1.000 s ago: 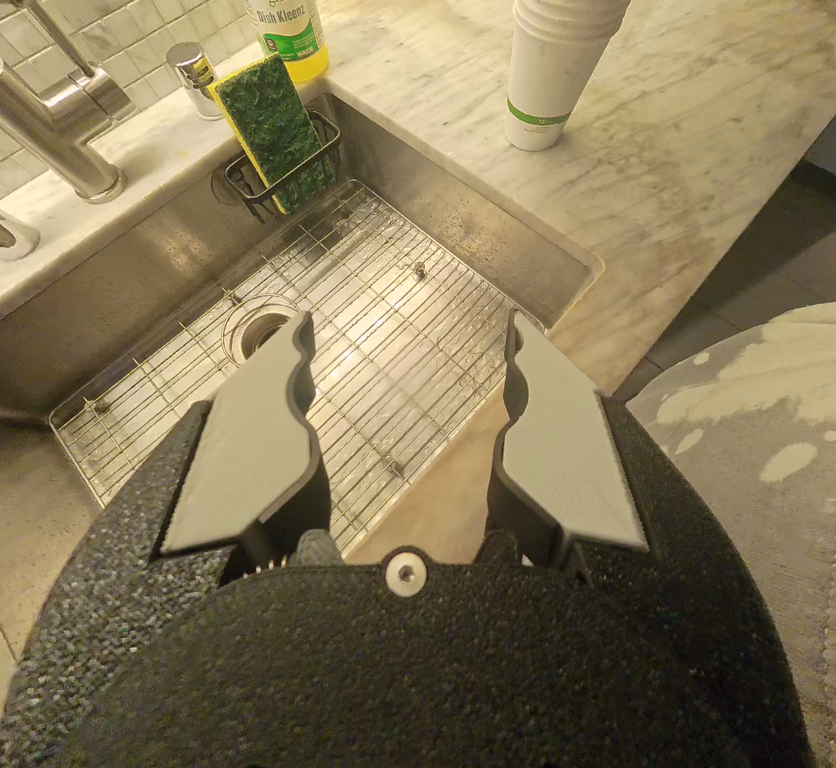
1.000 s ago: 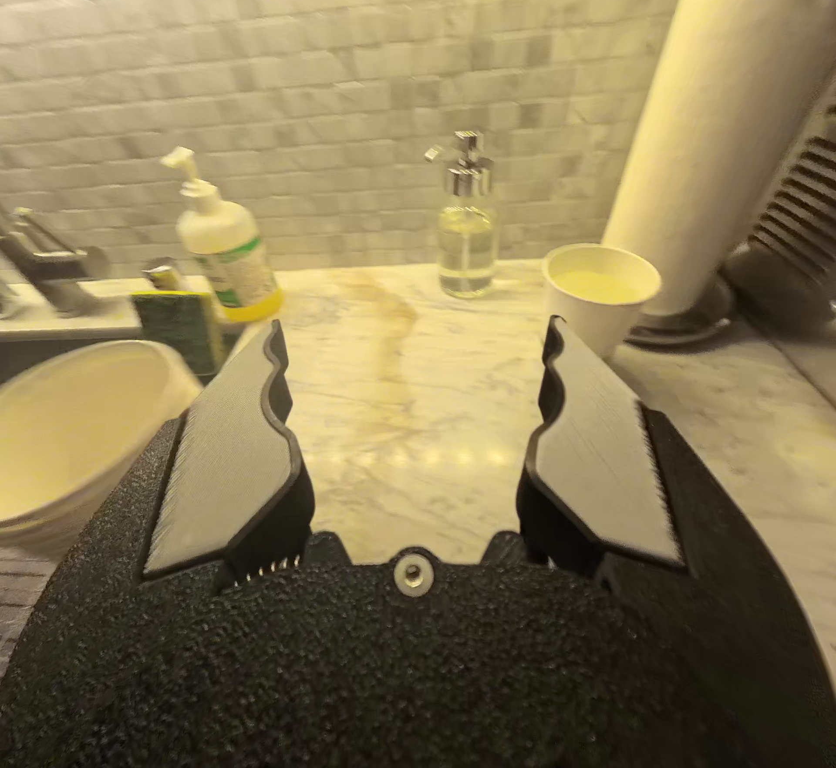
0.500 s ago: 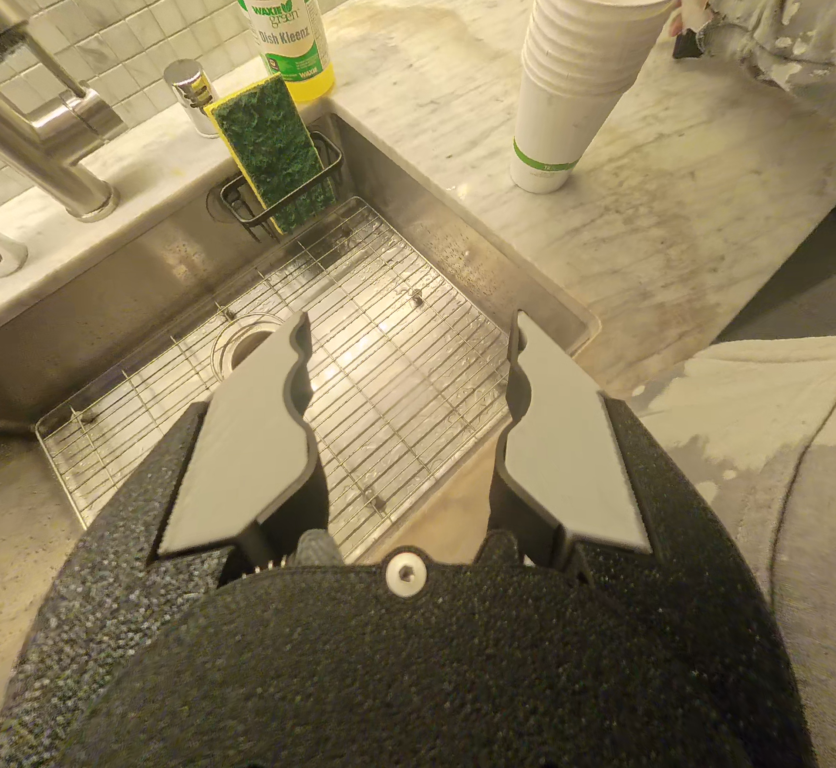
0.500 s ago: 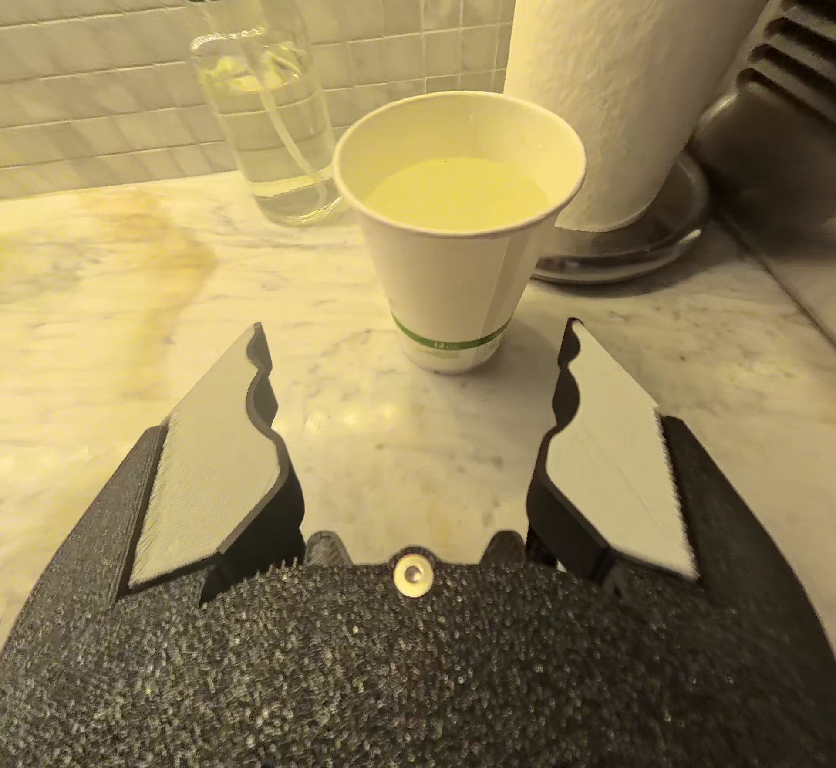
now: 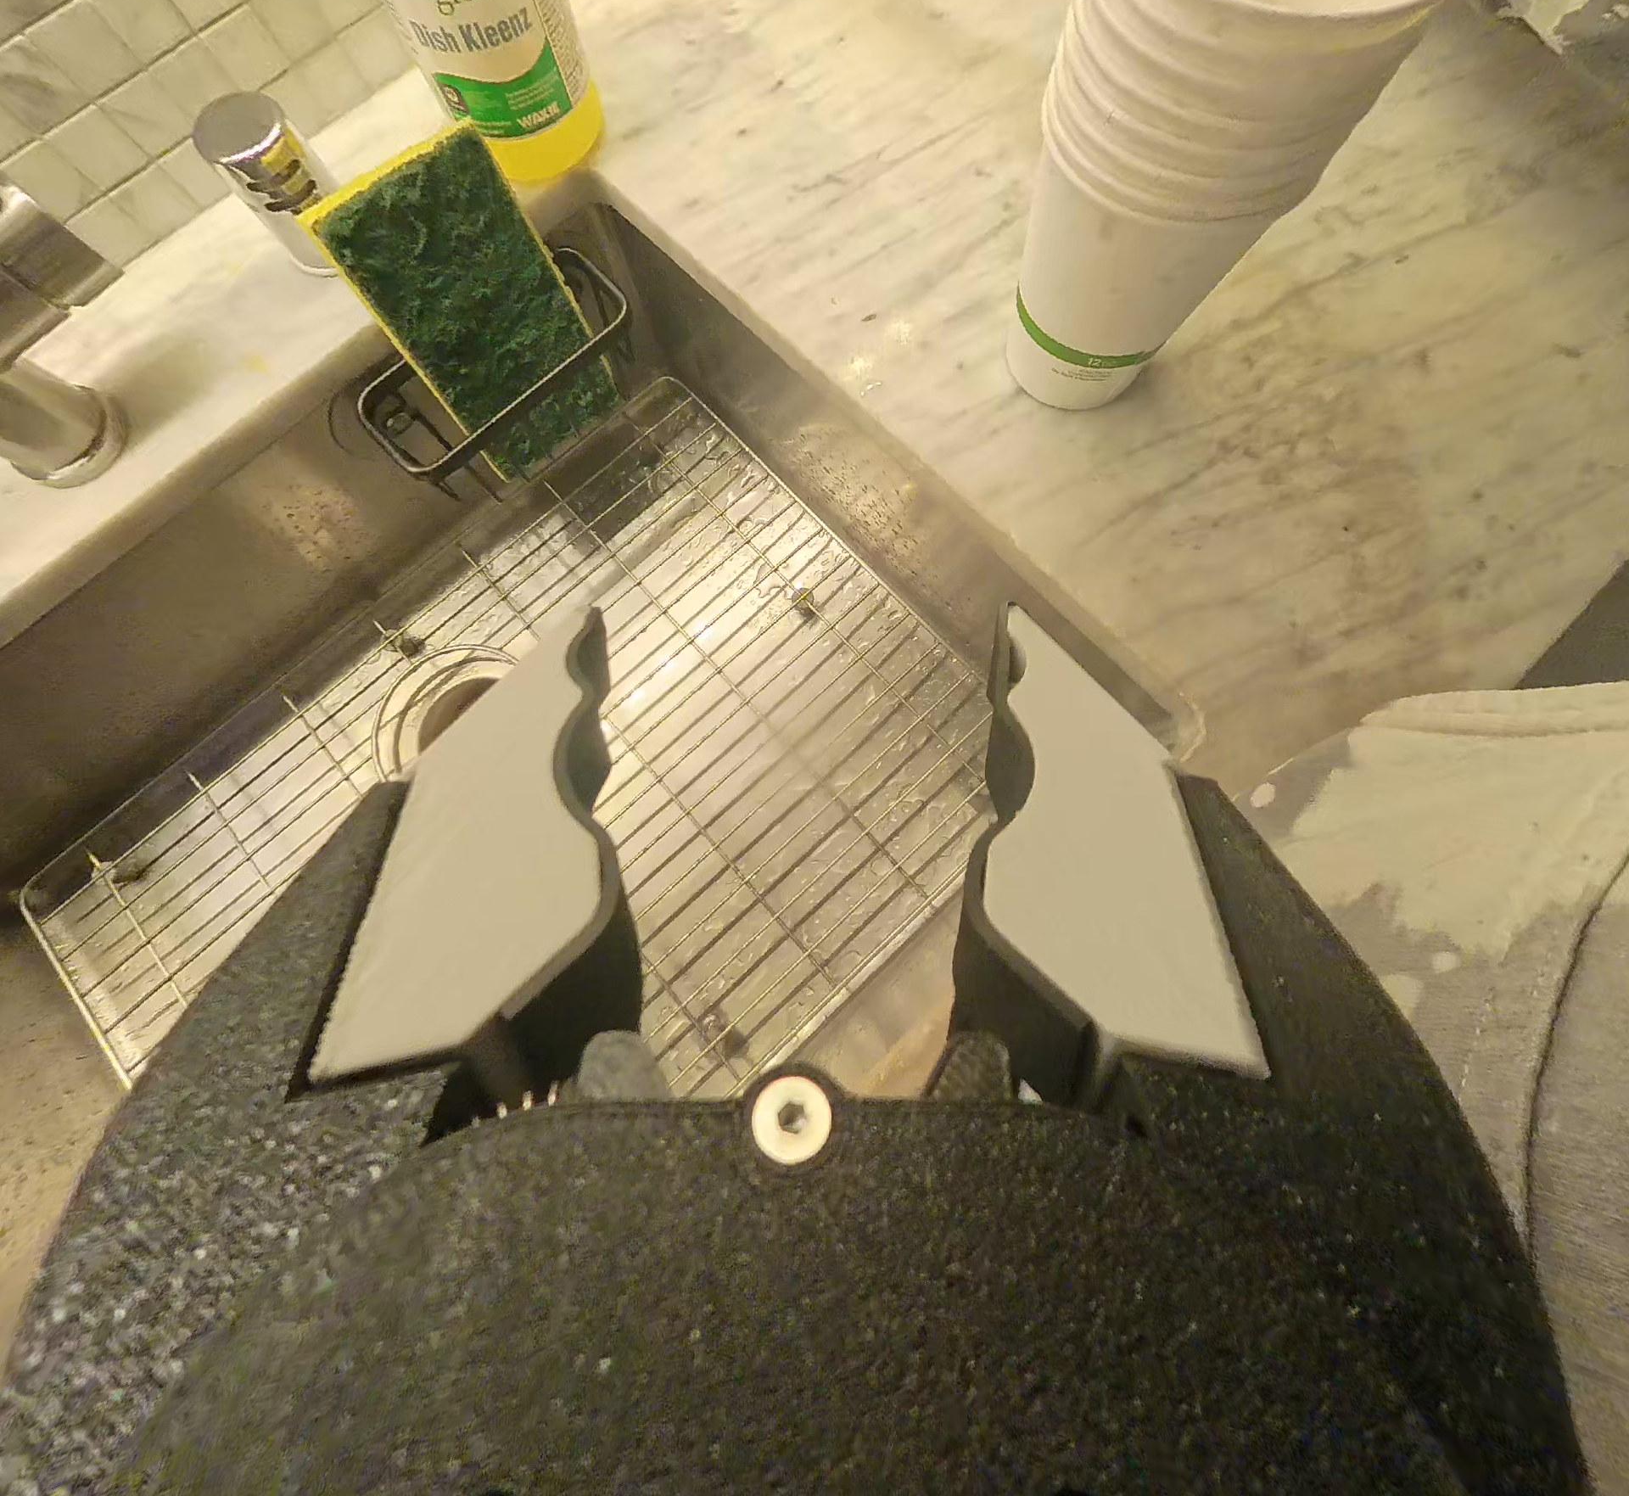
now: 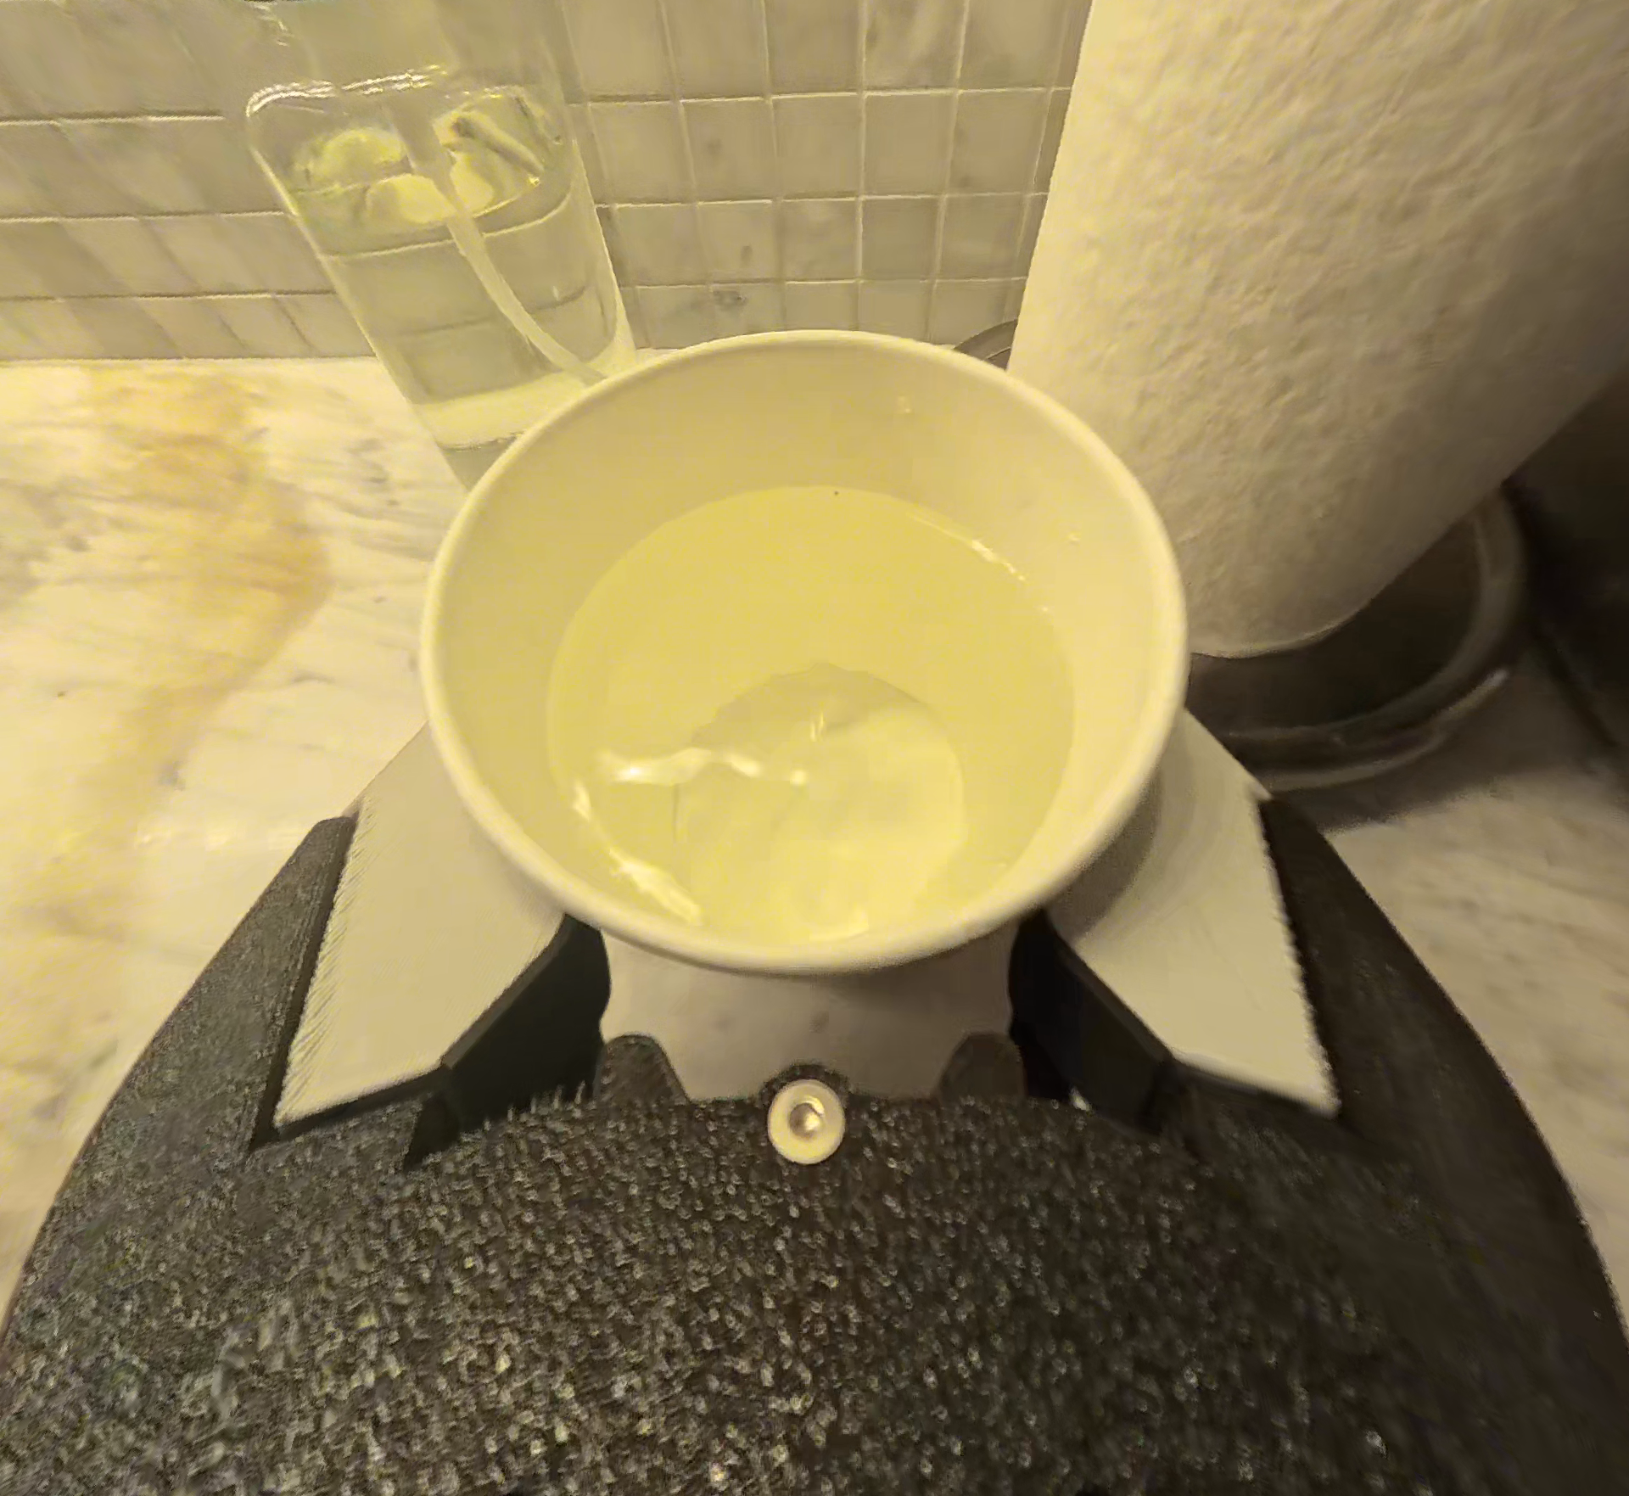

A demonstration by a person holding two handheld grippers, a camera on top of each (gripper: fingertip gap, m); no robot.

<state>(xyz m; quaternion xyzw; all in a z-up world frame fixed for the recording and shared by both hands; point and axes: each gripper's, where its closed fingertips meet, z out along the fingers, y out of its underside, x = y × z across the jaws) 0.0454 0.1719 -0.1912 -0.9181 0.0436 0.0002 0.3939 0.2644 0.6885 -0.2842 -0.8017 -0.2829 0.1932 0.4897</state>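
Note:
In the right wrist view a white paper cup (image 6: 494,616) holding pale liquid stands on the marble counter (image 6: 132,660). My right gripper (image 6: 802,634) is open, with one finger on each side of the cup. Its fingertips are hidden under the cup's rim, so I cannot see whether they touch. In the left wrist view my left gripper (image 5: 799,616) is open and empty. It hangs over the wire grid (image 5: 749,792) in the steel sink (image 5: 176,590). A tall stack of white paper cups (image 5: 1172,158) stands on the counter right of the sink.
A green and yellow sponge (image 5: 458,290) sits in a wire caddy on the sink's back wall, with a dish soap bottle (image 5: 480,17) behind it. A faucet base (image 5: 44,413) is far left. A glass soap dispenser (image 6: 441,263) and a paper towel roll (image 6: 1322,219) stand close behind the cup. Across from one pair of fingers to the other is roughly 55 centimetres. Measured from the fingertips, the glass soap dispenser (image 6: 441,263) is 12 centimetres or so from the right gripper and 55 centimetres from the left.
My right gripper has moved forward until the cup stands between its fingers. My left gripper has drifted slightly over the sink and stays open.

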